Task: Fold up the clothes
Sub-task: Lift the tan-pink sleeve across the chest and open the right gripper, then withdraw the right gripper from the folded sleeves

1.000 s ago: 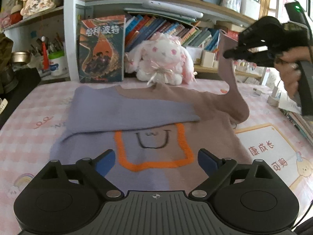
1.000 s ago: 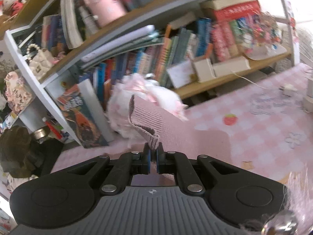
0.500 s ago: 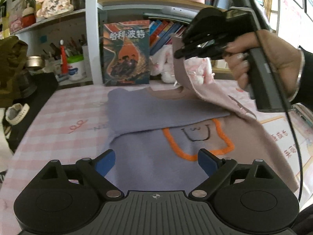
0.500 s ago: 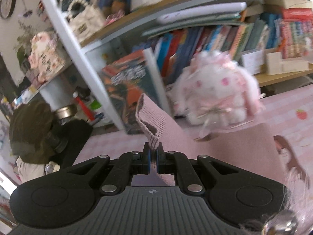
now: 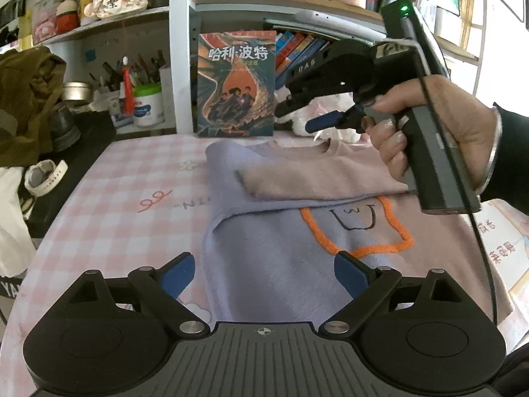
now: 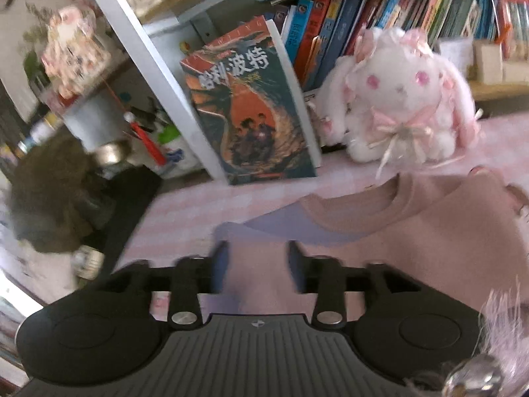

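A lilac and dusty-pink sweater (image 5: 281,251) with an orange-outlined face lies flat on the pink checked table (image 5: 132,205). Both sleeves are folded across its chest: the lilac sleeve (image 5: 224,178) underneath, the pink sleeve (image 5: 314,182) on top. My left gripper (image 5: 264,276) is open and empty above the sweater's near hem. My right gripper (image 5: 297,115) hovers open above the collar, holding nothing. In the right wrist view the right gripper (image 6: 258,264) is open just above the pink sleeve (image 6: 429,238).
A bookshelf stands at the back with an upright book (image 5: 236,86), a white plush bunny (image 6: 403,99) and a pen cup (image 5: 147,106). A dark green garment (image 5: 26,106) and a white watch (image 5: 46,175) lie at the left. A printed card (image 5: 502,244) lies at the right.
My right gripper carried the pink sleeve leftward across the sweater, laid it over the lilac sleeve and opened, letting it go. My left gripper stayed open near the hem.
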{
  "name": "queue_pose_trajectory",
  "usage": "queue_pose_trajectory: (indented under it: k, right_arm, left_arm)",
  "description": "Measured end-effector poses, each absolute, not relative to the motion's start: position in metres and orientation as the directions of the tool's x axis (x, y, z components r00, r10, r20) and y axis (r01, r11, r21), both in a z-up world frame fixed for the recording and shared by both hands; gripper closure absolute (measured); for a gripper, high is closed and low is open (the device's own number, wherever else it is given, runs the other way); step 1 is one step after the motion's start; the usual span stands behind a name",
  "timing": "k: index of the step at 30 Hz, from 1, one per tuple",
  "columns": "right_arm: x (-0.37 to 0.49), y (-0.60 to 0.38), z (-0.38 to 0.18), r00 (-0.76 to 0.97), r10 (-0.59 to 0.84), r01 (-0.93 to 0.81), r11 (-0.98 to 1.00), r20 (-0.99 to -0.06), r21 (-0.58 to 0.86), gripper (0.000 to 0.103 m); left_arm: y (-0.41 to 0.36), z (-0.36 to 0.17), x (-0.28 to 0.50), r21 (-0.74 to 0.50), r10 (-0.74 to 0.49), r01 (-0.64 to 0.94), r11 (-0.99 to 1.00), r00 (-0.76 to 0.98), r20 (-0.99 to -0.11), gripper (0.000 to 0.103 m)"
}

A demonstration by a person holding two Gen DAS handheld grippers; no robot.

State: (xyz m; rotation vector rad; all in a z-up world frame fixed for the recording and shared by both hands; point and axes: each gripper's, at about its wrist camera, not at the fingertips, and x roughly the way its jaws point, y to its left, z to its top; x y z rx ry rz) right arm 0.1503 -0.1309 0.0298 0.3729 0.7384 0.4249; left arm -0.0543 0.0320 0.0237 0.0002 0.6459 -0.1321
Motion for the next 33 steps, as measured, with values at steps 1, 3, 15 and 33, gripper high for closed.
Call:
queue_pose_trajectory:
  k: [1, 3, 15, 33]
  right_arm:
    - [0.148, -0.133, 0.032, 0.657, 0.508, -0.245, 0.843, -0.557, 0.479, 0.061]
    - [0.143, -0.135, 0.036, 0.652, 0.517, -0.256, 0.838, -0.554, 0.481, 0.059]
    - [0.075, -0.187, 0.045, 0.703, 0.352, -0.244, 0.936, -0.618, 0.255, 0.047]
    - [-0.061, -0.283, 0.009, 0.730, 0.091, -0.075, 0.996, -0.678, 0.053, 0.020]
  left_arm:
    - [0.032, 0.024, -0.054, -0.043, -0.126, 0.126, 0.991, 0.791, -0.598, 0.009]
    - [0.030, 0.023, -0.052, -0.048, -0.136, 0.134, 0.990, 0.793, -0.594, 0.009]
    - [0.033, 0.013, -0.032, -0.156, -0.144, 0.056, 0.986, 0.753, -0.642, 0.009]
    - [-0.049, 0.021, -0.059, -0.062, -0.124, 0.111, 0.992, 0.726, -0.676, 0.009]
